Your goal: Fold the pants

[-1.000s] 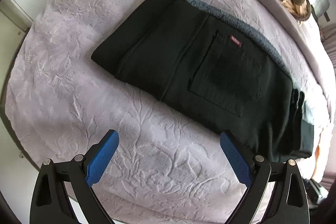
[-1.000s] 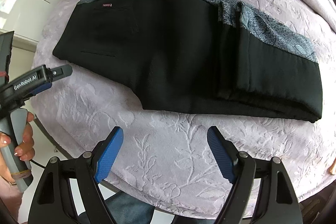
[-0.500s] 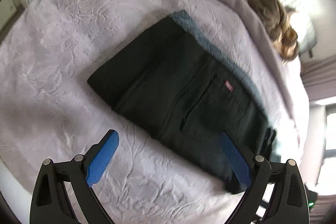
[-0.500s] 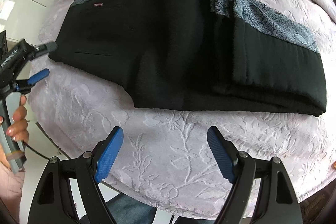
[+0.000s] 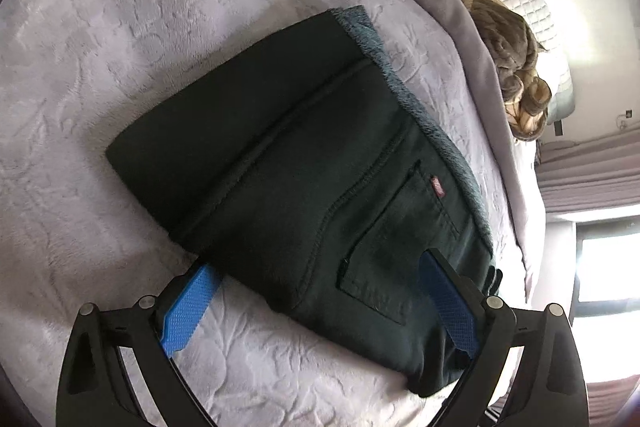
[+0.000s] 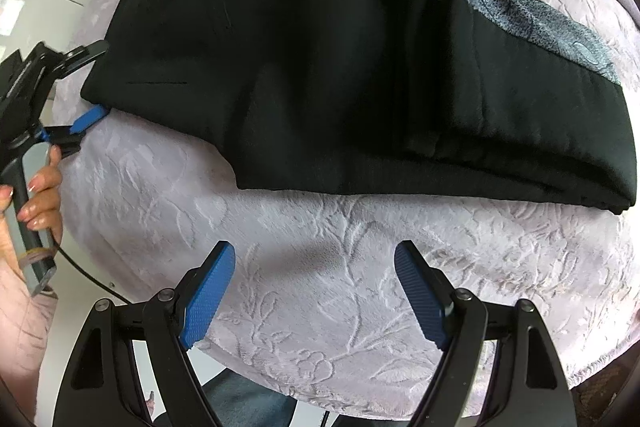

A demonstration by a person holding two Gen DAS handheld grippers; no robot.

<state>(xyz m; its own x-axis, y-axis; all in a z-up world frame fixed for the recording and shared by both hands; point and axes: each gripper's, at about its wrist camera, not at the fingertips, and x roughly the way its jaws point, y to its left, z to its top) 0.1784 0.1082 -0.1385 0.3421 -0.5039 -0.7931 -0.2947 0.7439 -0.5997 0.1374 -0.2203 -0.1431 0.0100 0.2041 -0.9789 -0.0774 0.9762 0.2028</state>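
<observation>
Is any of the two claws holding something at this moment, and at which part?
Nothing is held. The left claw stands open astride the waist end of the black pants, pads not pressing. The right claw is open over the bedspread.

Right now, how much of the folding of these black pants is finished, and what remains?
Done: the black pants lie on the lilac bedspread with the legs already doubled back. In hand: the left tool straddles the waist end, jaws wide, not yet clamped; the right tool hangs open above bare bedspread. Left: probably one more fold to make the long bundle compact.
</observation>
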